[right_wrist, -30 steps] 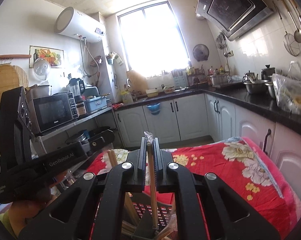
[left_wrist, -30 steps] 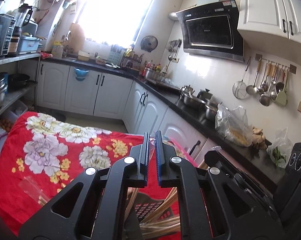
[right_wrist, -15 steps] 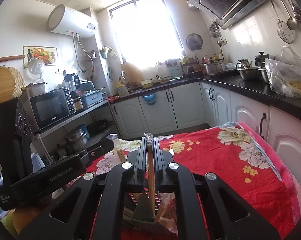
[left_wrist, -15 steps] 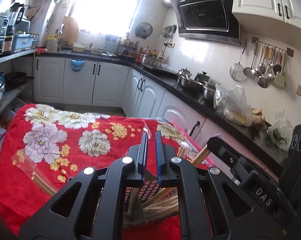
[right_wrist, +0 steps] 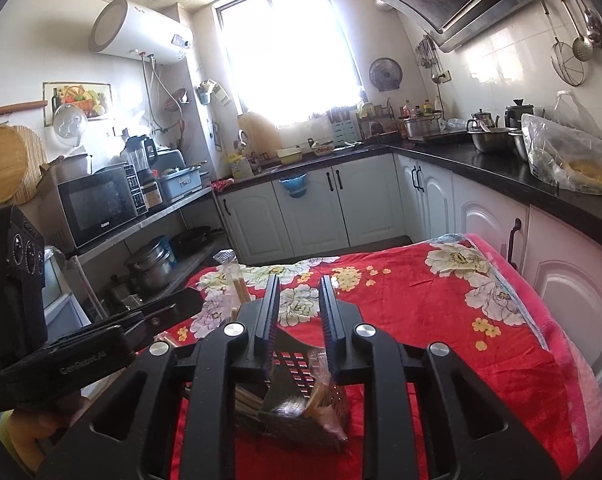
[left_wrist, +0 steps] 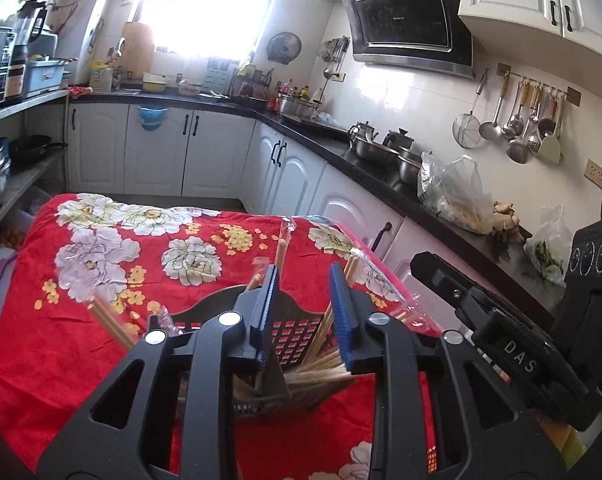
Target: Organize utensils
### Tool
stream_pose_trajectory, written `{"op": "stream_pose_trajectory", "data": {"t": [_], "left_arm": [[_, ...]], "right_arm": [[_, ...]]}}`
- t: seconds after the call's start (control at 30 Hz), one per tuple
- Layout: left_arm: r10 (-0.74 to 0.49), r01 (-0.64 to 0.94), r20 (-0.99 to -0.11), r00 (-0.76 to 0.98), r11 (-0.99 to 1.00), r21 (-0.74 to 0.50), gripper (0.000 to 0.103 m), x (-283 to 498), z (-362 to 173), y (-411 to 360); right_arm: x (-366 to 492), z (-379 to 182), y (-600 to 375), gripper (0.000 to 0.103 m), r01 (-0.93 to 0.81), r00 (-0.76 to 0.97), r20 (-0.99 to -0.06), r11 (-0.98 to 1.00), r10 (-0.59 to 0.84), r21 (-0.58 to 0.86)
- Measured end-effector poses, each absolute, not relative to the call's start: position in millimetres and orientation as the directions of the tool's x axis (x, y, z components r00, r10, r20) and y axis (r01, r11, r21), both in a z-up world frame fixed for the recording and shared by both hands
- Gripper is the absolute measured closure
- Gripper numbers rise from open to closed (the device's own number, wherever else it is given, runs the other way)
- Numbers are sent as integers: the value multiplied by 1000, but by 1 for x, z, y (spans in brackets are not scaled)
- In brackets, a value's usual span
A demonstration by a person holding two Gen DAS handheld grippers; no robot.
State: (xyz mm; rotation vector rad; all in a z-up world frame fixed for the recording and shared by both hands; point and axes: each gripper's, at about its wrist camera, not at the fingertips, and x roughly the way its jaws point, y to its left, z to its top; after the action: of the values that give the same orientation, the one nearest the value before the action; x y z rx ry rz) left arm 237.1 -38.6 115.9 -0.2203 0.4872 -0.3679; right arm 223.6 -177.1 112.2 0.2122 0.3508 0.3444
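Directly below both of my tools, on the red flower-print blanket [left_wrist: 101, 344] covering the table, stands the dark perforated plastic utensil holder [left_wrist: 297, 332], stuffed with pale wooden chopsticks in clear wrappers [left_wrist: 325, 368]. My left gripper [left_wrist: 305, 312] is spread, nothing between its blue-padded fingers, and it hangs just above the holder's rim. My right gripper [right_wrist: 299, 320] is also spread and empty, over the same holder from the other side.

The chopsticks lean in different directions: most in the right compartment tilt low toward my right, while a few stand nearly upright at the back, one wrapped tip [left_wrist: 281, 240] rising past my left fingers. Their long axes run upward and away from me, so any next grasp would come from above, I judge. Both grippers look about equally near; I cannot tell which is closer.
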Motion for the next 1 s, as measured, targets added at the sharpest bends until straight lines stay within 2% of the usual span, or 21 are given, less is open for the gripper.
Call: {"op": "stream_pose_trajectory", "data": {"t": [0.33,0.47,0.53,0.67,0.77,0.83,1.0], "left_arm": [[-411,306,-408,815,904,-299,58,207,122,-32],[-404,305,-409,818,908,-287,45,191,121,-30],[-401,300,-410,820,909,-288,38,185,121,-27],[-396,297,-410,821,911,-285,23,170,116,-24],[-389,289,-414,823,914,-286,15,161,111,-22],[-383,283,-415,825,916,-283,11,154,107,-21],[-371,269,-434,821,922,-278,11,143,93,-18]], "right_arm": [[197,115,-183,71,-295,877,-317,925,362,242],[182,115,-185,65,-306,872,-323,924,369,229],[175,114,-186,56,-306,871,-327,925,367,223],[161,111,-187,47,-305,870,-332,927,364,218],[152,105,-187,37,-307,867,-342,929,363,208],[147,101,-185,33,-311,865,-347,929,363,199],[133,86,-181,24,-316,860,-362,933,359,175]]}}
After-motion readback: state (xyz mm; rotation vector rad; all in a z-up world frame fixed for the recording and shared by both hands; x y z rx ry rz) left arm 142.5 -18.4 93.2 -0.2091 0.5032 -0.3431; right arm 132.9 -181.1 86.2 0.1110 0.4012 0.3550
